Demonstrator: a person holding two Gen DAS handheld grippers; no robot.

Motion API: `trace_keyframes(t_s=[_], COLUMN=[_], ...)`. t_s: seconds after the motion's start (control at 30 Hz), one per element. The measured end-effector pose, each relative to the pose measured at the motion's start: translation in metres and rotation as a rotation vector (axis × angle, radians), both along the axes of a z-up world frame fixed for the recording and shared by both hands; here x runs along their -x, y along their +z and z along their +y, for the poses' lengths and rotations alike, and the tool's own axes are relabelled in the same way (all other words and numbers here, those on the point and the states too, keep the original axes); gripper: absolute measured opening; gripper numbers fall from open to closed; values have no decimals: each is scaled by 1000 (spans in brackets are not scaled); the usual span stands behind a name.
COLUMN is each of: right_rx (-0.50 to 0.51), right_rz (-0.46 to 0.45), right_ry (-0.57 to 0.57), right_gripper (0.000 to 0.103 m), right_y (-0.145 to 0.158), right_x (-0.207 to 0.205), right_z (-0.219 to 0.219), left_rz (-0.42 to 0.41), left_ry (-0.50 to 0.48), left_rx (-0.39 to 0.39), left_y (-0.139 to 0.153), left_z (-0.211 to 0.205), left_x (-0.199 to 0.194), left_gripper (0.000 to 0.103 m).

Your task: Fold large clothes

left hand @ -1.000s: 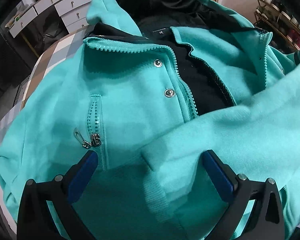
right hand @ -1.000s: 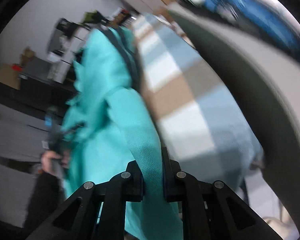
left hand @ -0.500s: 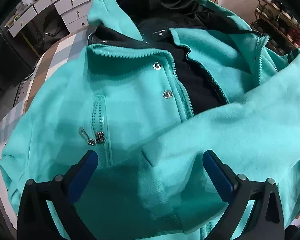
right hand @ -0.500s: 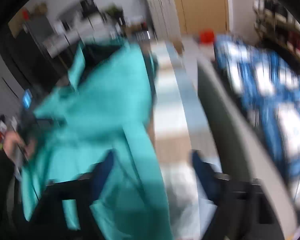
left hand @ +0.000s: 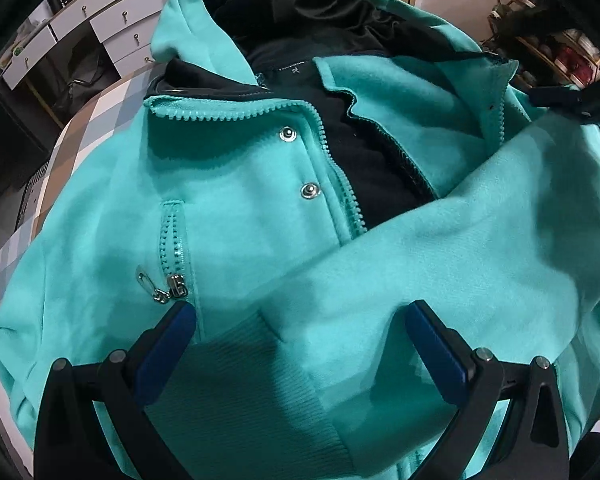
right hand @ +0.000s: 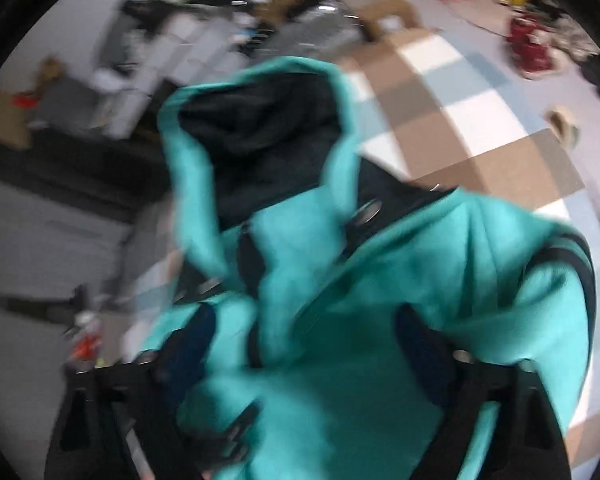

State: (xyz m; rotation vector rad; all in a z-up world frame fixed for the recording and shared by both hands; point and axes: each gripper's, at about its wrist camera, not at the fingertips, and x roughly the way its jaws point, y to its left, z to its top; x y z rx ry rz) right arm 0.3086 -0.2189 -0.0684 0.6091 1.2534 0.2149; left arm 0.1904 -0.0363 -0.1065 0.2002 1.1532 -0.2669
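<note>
The teal jacket (left hand: 240, 208) has a small white neck label (left hand: 291, 67), too small to read. Left tool (left hand: 300, 320) wide over the sleeve; right tool (right hand: 304, 336) closing, gripping nothing.

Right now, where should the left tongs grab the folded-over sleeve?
By the ribbed cuff, coming from above: it lies flat across the teal jacket, right between the open left tongs. Its thick, doubled edge should pinch cleanly without catching the front panel underneath.
</note>
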Motion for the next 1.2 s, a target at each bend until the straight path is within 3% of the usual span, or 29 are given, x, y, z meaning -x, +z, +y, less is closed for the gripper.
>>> trace_keyframes(t_s=[0.03,0.07,0.1,0.2,0.3,0.37,0.53,0.7,0.8,0.87,0.9,0.97,1.03,1.07,1.13,1.2], right_rx=[8,31,107,324,478,509,450,544,556,466,398,311,241,192,130,125], right_rz=[13,25,27,-83,-149,-148,-113,-114,-124,-176,-248,-395,-516,-532,-480,-367], right_ry=[5,11,6,92,195,257,313,309,378,410,414,402,374,379,370,373], right_gripper=[58,20,12,7,6,6,6,7,14,31,41,103,103,103,103,103], right_y=[-8,-13,-13,14,28,21,-10,-35,-29,-6,16,52,81,89,87,62], right_x=[-9,-14,-20,-29,-35,-44,-54,-53,-36,-13,10,54,108,137,186,243], right_z=[3,6,12,49,90,114,154,170,163,148,131,101,66,48,24,13], left_rz=[1,3,5,5,4,5,6,7,7,7,8,6,14,16,14,9], left_ry=[-7,-12,-16,-31,-44,-38,-34,-29,-25,-23,-21,-23,-15,-7,-3,7], left_rx=[5,7,11,26,34,38,41,36,32,29,27,26,25,25,14,7], left_y=[1,0,0,-1,-3,-3,-4,-5,-5,-4,-5,-4,-5,-4,-4,-4], left_z=[2,3,4,9,13,15,16,16,15,14,14,13,14,14,15,15], left_x=[0,0,-1,1,-1,-2,-2,-3,-2,-1,0,1,1,1,2,3], left_gripper=[102,102,102,102,102,102,102,102,102,102,102,102,102,102,102,102])
